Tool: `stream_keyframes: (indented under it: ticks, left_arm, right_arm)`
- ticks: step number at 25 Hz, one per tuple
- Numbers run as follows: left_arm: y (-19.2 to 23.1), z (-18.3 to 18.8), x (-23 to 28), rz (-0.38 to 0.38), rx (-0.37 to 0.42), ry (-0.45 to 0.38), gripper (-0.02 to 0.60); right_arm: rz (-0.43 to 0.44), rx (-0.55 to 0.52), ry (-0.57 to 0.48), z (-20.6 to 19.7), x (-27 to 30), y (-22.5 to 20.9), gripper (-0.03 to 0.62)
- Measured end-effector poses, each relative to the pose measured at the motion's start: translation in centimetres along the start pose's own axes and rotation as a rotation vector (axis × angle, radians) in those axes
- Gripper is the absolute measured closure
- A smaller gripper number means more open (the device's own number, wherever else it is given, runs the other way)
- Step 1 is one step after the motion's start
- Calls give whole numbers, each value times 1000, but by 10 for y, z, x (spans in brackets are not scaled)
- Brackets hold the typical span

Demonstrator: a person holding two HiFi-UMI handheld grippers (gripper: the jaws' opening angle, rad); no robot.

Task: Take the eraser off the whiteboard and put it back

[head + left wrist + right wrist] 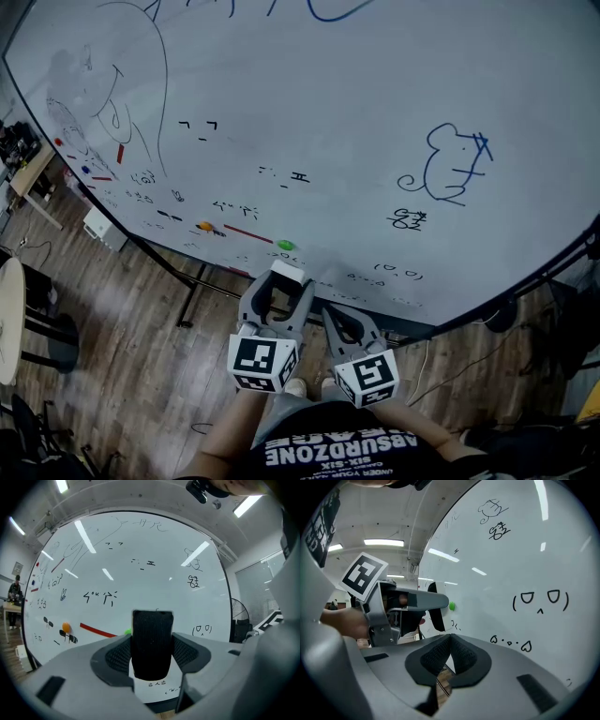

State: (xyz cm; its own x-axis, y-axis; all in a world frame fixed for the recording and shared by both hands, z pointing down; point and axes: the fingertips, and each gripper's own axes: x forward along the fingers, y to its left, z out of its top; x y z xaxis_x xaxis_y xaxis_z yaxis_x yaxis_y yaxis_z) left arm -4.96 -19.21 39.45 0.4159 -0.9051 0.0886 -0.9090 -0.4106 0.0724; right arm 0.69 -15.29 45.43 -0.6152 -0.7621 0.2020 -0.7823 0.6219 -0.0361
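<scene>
The eraser [151, 644], an oblong block with a black felt face, stands upright, clamped between the left claw's [151, 657] textured pads. It is close in front of the glossy, scribbled whiteboard [328, 141], near a green magnet [285, 246]. A wood-plank floor [141, 366] lies below. The right claw [449, 644] is beside it, jaws together and empty.

"ABSURDZONE" and "SIX-SIX" on the person's black shirt [328, 456], whiteboard [328, 122] scribbles not legible
</scene>
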Motion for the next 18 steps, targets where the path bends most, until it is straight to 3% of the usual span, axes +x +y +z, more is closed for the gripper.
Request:
stream_keyframes:
  ticks: [18]
  left_arm:
    - [-18,37,31,-9,79,-57,328]
  right_arm:
    - [-41,6,-7,-1,-10,-12,595]
